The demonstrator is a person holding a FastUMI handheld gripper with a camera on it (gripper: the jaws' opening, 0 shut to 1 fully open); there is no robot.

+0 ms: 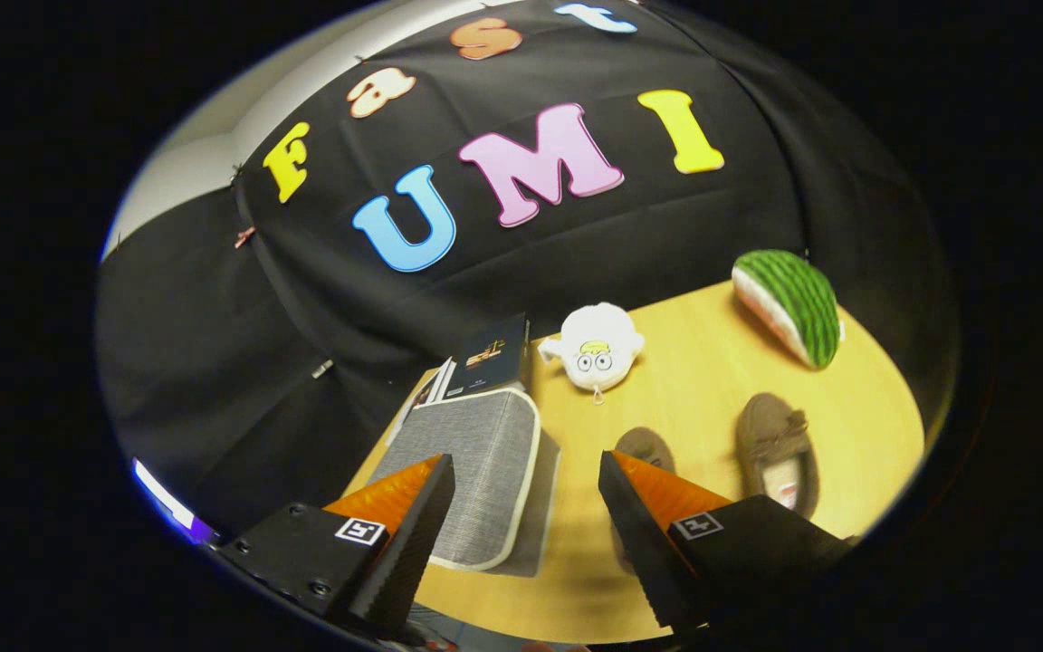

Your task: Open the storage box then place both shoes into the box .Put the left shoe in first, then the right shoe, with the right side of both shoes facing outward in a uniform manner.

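A grey fabric storage box [476,475] with a pale trim stands on the wooden table [703,380], its lid closed, just ahead of my left finger. Two brown moccasin shoes lie to the right of it. One shoe [777,453] is in full view beyond my right finger. The other shoe [646,448] peeks out just behind that finger's tip, mostly hidden by it. My gripper [526,466] hovers above the table, open, with nothing between its fingers.
A dark book or booklet [490,358] leans behind the box. A white plush toy [596,346] sits beyond the shoes, and a watermelon-slice plush [789,303] lies at the far right. The black cloth wall closes the back.
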